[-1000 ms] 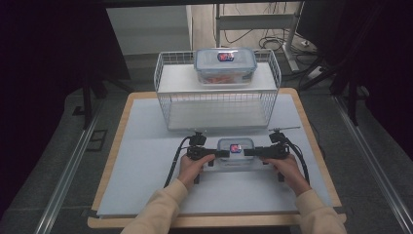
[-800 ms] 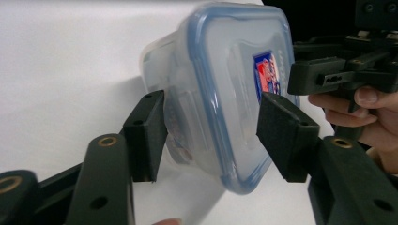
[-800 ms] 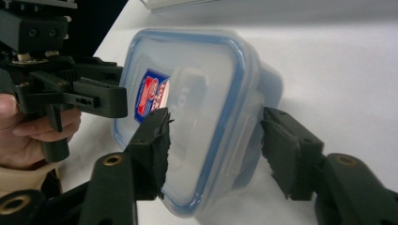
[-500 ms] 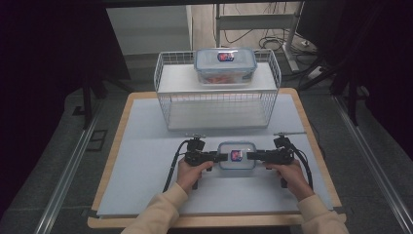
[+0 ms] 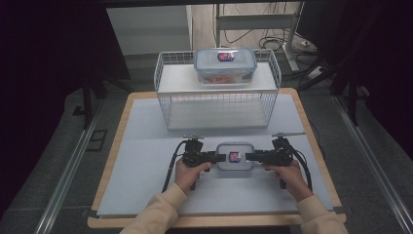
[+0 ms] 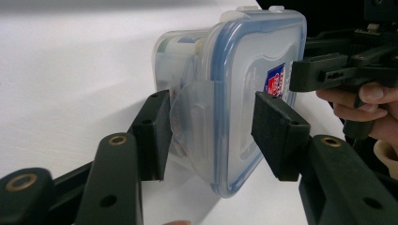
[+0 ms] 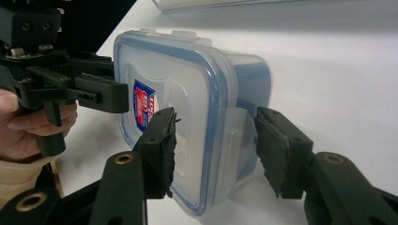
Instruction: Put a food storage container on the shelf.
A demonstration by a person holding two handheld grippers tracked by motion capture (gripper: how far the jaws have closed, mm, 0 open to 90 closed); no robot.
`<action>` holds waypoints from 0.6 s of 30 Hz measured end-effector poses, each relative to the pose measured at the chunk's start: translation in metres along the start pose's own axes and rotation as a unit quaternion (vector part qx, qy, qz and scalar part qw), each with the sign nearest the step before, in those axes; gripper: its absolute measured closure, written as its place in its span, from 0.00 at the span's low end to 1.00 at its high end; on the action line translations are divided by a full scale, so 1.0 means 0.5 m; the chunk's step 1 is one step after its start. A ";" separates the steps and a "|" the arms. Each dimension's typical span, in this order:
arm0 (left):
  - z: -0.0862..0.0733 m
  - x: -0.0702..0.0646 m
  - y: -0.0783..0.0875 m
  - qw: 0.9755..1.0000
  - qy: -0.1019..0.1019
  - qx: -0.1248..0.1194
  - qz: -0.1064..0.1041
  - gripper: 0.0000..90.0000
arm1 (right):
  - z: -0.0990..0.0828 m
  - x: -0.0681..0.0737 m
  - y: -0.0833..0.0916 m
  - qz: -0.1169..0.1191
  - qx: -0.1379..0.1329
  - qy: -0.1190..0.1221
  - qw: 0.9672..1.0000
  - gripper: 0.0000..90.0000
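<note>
The small box (image 5: 234,156) lies on the white mat (image 5: 146,161) of the bench (image 5: 117,141), near the person's edge, right between the two grippers. It is a clear plastic box with a blue-rimmed lid (image 6: 253,93) snapped on and a red and blue sticker (image 7: 143,105) on top. Something is packed inside, but it is too blurry to tell what.

The left gripper (image 5: 217,156) comes at the box from one short end and the right gripper (image 5: 251,156) from the other. Each one has one jaw over the lid and one jaw under the bottom, around the side flap (image 6: 195,119). The jaws have just been closing. In the left gripper view, both pads (image 6: 274,133) sit close on the box with the flap between them. In the right gripper view the top pad (image 7: 159,140) lies on the lid, but a small gap shows at the other one. So the grip looks nearly done, and I cannot tell if it is tight yet.

Holding both ends keeps the box level, so it should not tip when lifted.

Farther back stands a white wire basket (image 5: 216,105) with a shelf on top. A bigger box (image 5: 225,66) of the same kind rests up there. The small box may be meant to go there too.
</note>
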State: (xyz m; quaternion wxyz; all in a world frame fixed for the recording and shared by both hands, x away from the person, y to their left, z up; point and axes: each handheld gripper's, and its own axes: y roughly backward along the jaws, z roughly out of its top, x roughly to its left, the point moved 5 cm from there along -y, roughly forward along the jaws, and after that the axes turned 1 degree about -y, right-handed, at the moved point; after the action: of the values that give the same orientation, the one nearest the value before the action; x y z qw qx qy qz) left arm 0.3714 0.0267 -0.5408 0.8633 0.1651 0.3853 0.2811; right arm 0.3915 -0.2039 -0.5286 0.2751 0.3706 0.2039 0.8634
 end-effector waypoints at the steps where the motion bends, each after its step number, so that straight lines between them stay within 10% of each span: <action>1: 0.001 0.000 0.002 1.000 -0.002 -0.001 0.000 0.55 | 0.001 0.002 0.000 0.001 -0.001 0.000 1.000 0.55; 18: 0.030 -0.019 0.049 0.999 -0.032 -0.021 0.012 0.55 | 0.030 0.039 0.009 0.013 -0.024 0.030 0.999 0.56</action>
State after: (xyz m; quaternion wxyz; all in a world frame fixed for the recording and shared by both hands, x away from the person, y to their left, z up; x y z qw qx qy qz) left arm 0.3686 0.0392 -0.5135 0.8752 0.1604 0.3490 0.2942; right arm 0.3899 -0.1929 -0.5061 0.2665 0.3401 0.1868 0.8823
